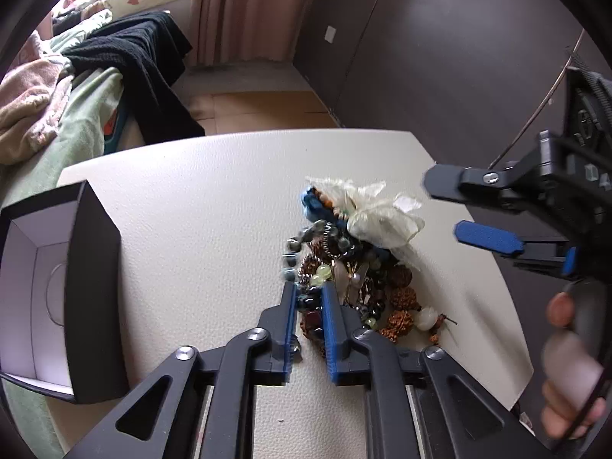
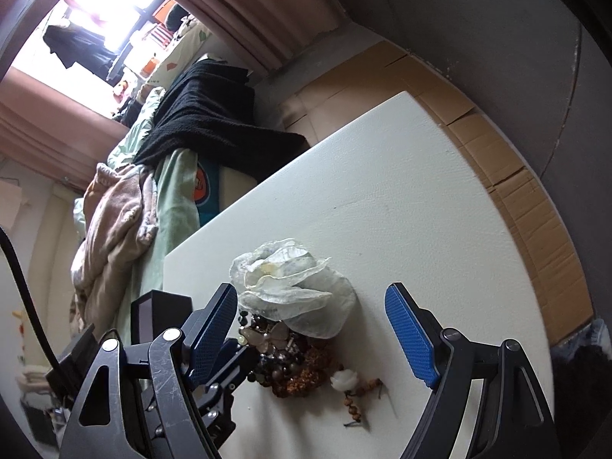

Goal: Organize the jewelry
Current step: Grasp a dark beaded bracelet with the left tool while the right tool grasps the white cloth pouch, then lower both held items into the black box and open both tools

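A tangled pile of jewelry point(image 1: 352, 279) lies on the white table point(image 1: 214, 206): dark bead strands, brown knobbly seed beads, a white carved bead, and a sheer cream fabric flower point(image 1: 378, 214) on top. My left gripper point(image 1: 309, 298) is closed on a dark bead bracelet point(image 1: 308, 302) at the pile's near left edge. My right gripper point(image 2: 310, 329) is wide open and empty, above the pile point(image 2: 290, 363), with the fabric flower point(image 2: 294, 290) between its fingers. It also shows in the left wrist view point(image 1: 459, 210) at the right.
An open black box with a white inside point(image 1: 57, 287) stands on the table's left edge. A bed with green bedding, a black blanket point(image 1: 141, 65) and pink cloth lies beyond the table. Cardboard covers the floor point(image 2: 535, 206). Dark cabinets stand at the right.
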The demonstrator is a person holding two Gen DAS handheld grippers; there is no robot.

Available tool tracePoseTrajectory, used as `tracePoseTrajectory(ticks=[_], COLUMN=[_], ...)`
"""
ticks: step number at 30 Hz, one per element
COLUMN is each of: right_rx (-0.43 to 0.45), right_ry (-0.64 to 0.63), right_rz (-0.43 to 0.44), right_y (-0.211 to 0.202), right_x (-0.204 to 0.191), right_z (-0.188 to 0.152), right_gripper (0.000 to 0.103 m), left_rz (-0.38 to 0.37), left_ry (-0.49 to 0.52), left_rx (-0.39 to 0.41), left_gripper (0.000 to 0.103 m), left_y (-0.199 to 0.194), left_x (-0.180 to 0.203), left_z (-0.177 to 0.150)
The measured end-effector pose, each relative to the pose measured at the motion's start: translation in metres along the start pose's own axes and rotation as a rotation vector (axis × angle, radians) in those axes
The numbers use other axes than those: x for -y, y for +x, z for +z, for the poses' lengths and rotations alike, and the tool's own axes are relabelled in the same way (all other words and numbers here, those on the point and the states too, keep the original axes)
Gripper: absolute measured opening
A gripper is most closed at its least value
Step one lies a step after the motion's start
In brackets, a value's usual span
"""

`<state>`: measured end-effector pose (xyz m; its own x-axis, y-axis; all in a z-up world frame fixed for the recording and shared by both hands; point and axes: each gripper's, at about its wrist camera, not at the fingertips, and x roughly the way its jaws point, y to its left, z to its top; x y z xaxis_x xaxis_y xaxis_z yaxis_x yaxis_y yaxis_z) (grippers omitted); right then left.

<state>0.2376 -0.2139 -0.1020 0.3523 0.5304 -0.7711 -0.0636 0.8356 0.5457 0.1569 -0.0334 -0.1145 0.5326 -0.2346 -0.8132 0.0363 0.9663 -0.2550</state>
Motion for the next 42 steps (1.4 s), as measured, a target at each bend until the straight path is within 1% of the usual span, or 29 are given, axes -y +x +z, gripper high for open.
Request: tracePoseTrajectory(ticks=[1,6,8,9,10,11,12,13,15,18,21,26,29,35,42], right_rx=[0.002,0.017,0.013,0.009,0.001,-0.009,-0.02,-0.028,-0.004,0.028,0.077,0.12,0.139,0.137,0.095], right_ry=[-0.006,-0.054,-0.071,-0.072,-0.07,-0.065,-0.062,-0.057,-0.047,-0.034,-0.043,-0.054,-0.075,-0.122,-0.173], right_rz=[0.004,-0.006,-0.02,-0.024,-0.023,-0.016,-0.011,-0.008,-0.013,0.035,0.059,0.137,0.187,0.295,0.357], right_y=[0.003,0.014,0.02,0.023,0.026,0.029,0.031,0.031,0.024,0.009,-0.009,-0.027,-0.032,-0.029,-0.011], right_x=[-0.002,-0.012,-0.015,-0.016,-0.015,-0.013,-0.013,-0.012,-0.01,-0.01,-0.013,-0.022,-0.035,-0.067,-0.105], right_z=[0.0,0.0,-0.001,-0.001,-0.003,-0.004,-0.004,-0.005,-0.005,-0.004,-0.003,-0.004,-0.006,-0.014,-0.032], right_gripper=[0.08,0.08,0.074,0.066,0.049,0.036,0.011,0.005,0.004,0.003,0.003,0.003,0.003,0.003,0.003], left_rz=[-0.011,-0.03,-0.036,-0.04,-0.043,-0.045,-0.048,-0.054,-0.075,-0.097,-0.107,-0.112,-0.101,-0.079,-0.056], left_ry=[-0.007,-0.021,-0.022,-0.024,-0.026,-0.029,-0.035,-0.044,-0.063,-0.075,-0.086,-0.113,-0.131,-0.185,-0.257], left_rx=[0.003,0.031,0.039,0.044,0.052,0.058,0.064,0.073,0.091,0.121,0.154,0.197,0.221,0.277,0.342], left_gripper=[0.008,0.008,0.008,0.008,0.008,0.008,0.008,0.008,0.008,0.008,0.008,0.008,0.008,0.008,0.008], left_y=[-0.001,-0.01,-0.013,-0.015,-0.019,-0.021,-0.024,-0.027,-0.035,-0.048,-0.06,-0.074,-0.082,-0.1,-0.127], left_x=[-0.001,-0.005,-0.006,-0.007,-0.008,-0.009,-0.01,-0.012,-0.016,-0.018,-0.021,-0.032,-0.041,-0.068,-0.104], left_z=[0.001,0.004,0.005,0.005,0.006,0.007,0.008,0.008,0.01,0.012,0.013,0.017,0.017,0.017,0.015])
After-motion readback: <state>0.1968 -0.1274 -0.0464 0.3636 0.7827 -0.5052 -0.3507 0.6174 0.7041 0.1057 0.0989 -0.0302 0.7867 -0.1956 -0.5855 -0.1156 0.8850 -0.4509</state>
